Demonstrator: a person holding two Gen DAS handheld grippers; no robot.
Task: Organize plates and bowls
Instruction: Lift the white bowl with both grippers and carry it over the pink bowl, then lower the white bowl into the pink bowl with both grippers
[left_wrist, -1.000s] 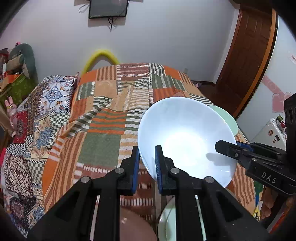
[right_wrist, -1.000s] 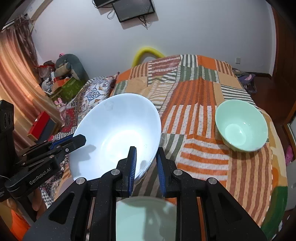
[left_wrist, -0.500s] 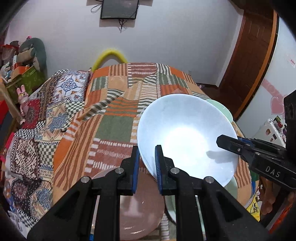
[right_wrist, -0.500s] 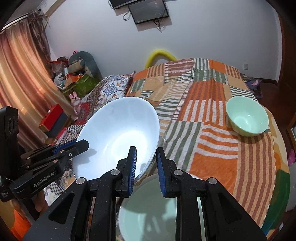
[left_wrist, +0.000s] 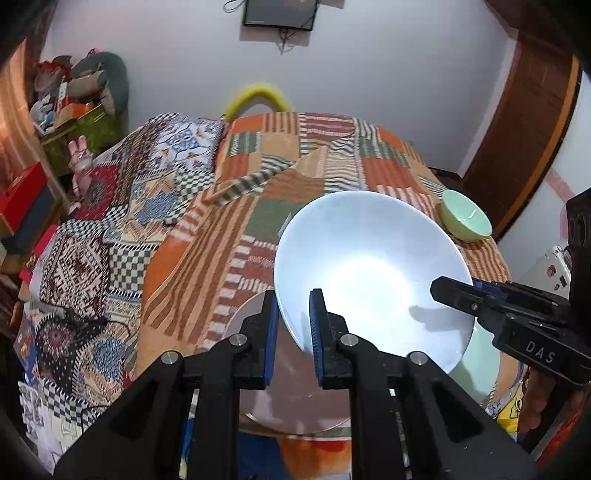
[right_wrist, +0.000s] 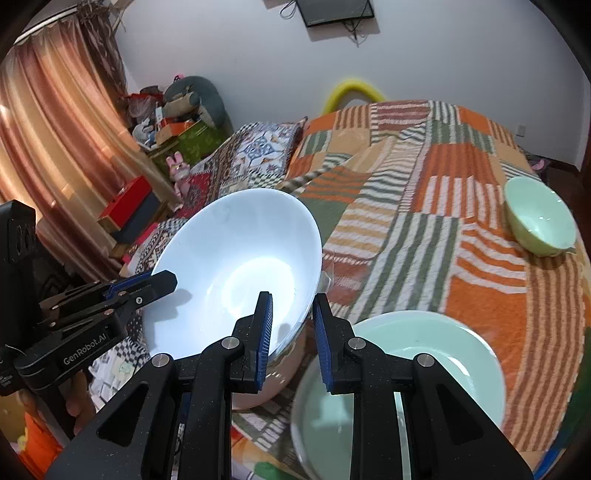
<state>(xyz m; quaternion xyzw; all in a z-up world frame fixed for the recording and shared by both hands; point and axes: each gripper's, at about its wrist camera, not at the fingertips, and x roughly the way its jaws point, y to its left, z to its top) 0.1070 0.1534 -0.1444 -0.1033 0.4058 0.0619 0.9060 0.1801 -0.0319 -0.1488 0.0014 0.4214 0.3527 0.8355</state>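
Aloft, white bowl (left_wrist: 373, 273) between both grippers

Left wrist view: close behind the left gripper (left_wrist: 291, 325), facing across the bed (left_wrist: 314, 155). Right wrist view: likewise behind the right gripper (right_wrist: 291, 325). Shared: white bowl (left_wrist: 369, 273), centre frame.

A bed covered with an orange, green and cream striped patchwork blanket (right_wrist: 461, 236) carries the dishes. On its near edge lie a round, flat pink plate (left_wrist: 295, 398) and, just beside it, a wide, shallow pale green plate (right_wrist: 436, 354). Well apart from them, toward the far right edge, a small mint green bowl (right_wrist: 539, 218) sits upright on the cloth. To the left, a second blanket with a dark, checked geometric pattern (left_wrist: 110, 236) spreads over the bed's side.
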